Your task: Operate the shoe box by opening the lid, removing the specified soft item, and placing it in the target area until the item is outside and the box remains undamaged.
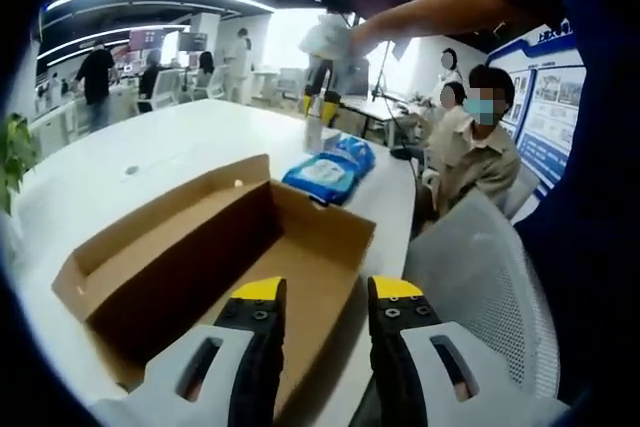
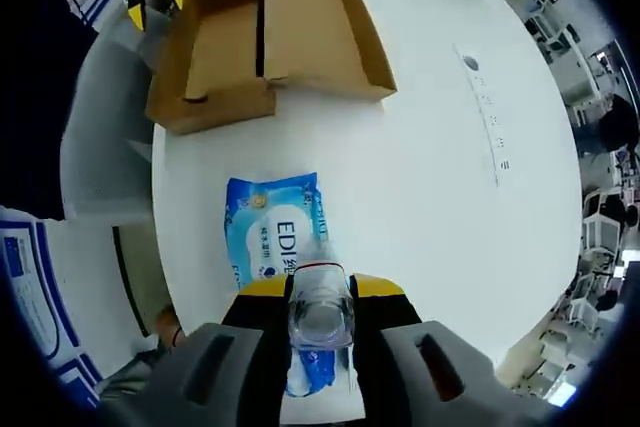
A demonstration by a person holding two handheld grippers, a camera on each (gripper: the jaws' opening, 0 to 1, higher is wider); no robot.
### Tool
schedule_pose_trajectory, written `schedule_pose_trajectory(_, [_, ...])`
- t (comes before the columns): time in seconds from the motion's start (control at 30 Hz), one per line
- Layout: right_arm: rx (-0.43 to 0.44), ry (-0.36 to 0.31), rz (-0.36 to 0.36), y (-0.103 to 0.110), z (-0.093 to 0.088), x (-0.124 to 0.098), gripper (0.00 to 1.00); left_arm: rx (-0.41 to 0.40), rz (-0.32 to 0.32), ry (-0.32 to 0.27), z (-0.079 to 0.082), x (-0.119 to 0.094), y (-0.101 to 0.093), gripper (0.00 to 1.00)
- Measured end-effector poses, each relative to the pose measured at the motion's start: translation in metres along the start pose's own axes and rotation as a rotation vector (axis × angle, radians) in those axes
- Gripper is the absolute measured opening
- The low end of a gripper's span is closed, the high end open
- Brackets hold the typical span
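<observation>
1. The shoe box [image 1: 215, 257] lies open on the white surface [image 1: 150, 152], its brown cardboard lid folded back flat beside the tray; in the right gripper view the shoe box [image 2: 265, 37] sits near the surface's edge, and what its inside holds cannot be told.
2. The left tool [image 1: 320, 297] hovers just over the near rim of the box, its yellow-tipped jaws set apart with a clear gap and nothing between them.
3. The right tool [image 2: 320, 292] is raised well above the surface and clamps a clear plastic bottle [image 2: 320, 312] between its jaws, the bottle's top pointing forward.
4. A soft blue packet of wipes [image 2: 280, 247] lies flat on the surface, outside the box and apart from it; the bottle overlaps its near end in the right gripper view.
5. In the left gripper view the blue packet [image 1: 328, 169] rests just beyond the far corner of the box, and the right tool [image 1: 322, 107] shows above it, held by an outstretched arm.
6. A grey mesh chair [image 1: 490, 287] stands beside the surface's edge, and a seated person in a beige top [image 1: 475, 152] sits past it.
</observation>
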State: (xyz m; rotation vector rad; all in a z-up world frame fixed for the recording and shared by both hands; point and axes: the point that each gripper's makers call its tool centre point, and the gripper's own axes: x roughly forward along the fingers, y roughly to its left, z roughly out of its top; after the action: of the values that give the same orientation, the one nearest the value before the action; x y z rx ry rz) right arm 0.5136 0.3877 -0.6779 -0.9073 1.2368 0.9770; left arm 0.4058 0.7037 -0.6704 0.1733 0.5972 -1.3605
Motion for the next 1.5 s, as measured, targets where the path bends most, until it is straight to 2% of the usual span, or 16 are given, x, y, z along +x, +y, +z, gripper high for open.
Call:
schedule_pose_trajectory(0.47, [-0.018, 0.016, -0.020, -0.018, -0.005, 0.023, 0.19, -0.017, 0.001, 0.010, -0.001, 0.006, 0.004, 0.31])
schedule_pose_trajectory(1.1, [-0.025, 0.026, 0.017, -0.017, -0.005, 0.041, 0.19, -0.027, -0.006, 0.017, -0.002, 0.011, 0.005, 0.31])
schedule_pose_trajectory(1.5, [-0.024, 0.009, 0.033, -0.012, 0.000, 0.053, 0.19, -0.037, -0.003, 0.021, -0.007, 0.009, 0.003, 0.31])
